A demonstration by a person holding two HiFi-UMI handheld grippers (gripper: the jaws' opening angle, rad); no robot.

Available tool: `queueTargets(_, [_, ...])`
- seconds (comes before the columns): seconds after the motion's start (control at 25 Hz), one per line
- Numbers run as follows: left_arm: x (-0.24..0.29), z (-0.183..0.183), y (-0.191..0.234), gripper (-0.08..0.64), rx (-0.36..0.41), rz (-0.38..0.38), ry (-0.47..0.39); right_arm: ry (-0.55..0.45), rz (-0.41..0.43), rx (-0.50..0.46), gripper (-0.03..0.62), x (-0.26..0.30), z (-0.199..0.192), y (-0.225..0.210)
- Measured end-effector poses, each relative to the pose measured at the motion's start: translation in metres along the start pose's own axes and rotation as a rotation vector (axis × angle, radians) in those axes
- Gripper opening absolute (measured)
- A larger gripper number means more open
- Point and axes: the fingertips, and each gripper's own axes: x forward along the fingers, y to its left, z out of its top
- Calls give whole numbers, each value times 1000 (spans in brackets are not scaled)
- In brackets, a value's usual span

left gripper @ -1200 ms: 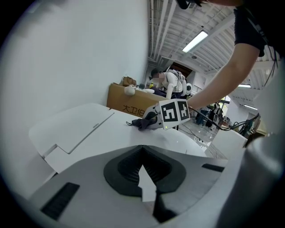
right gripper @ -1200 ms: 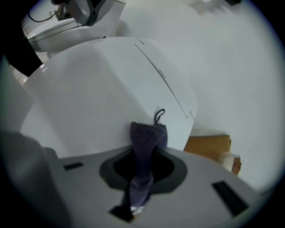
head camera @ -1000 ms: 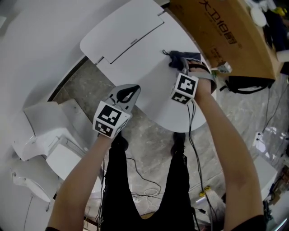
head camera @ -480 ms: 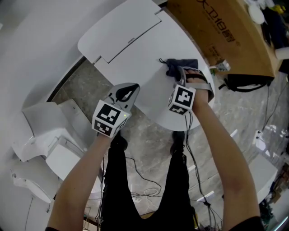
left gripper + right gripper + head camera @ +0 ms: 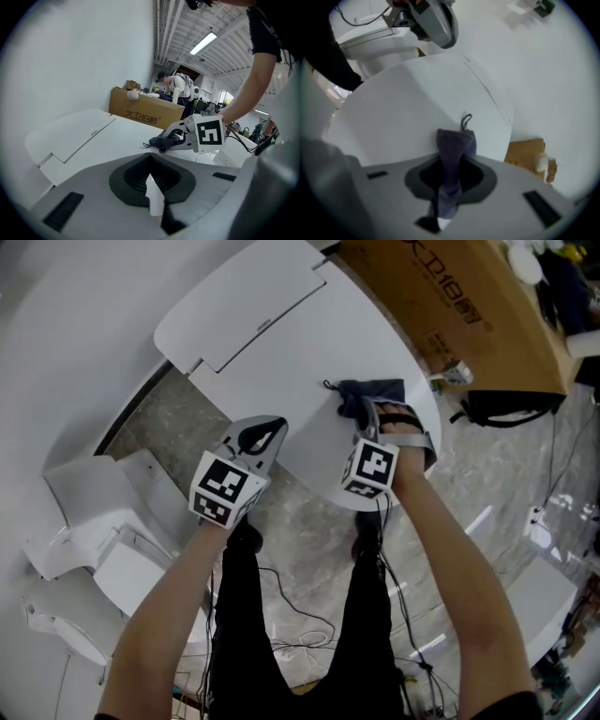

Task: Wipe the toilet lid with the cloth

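Cloth, dark blue-grey, is pinched between the fingers of our right gripper. It lies bunched on the white toilet lid, toward the lid's right side, near the cardboard box. The cloth's hanging loop points away from the gripper and rests on the lid. Our left gripper is over the lid's near-left edge, well apart from the cloth. Its fingers meet at the tips with nothing between them. We can't tell whether it touches the lid.
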Motion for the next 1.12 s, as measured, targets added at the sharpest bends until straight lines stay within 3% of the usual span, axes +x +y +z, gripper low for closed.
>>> queueTargets(0.56, [2, -1, -7, 17, 4, -5, 5, 2, -7, -9, 64, -24, 3, 37])
queueTargets(1.12, [4, -5, -15, 17, 7, -21, 7, -16, 41, 5, 64, -47, 9, 75])
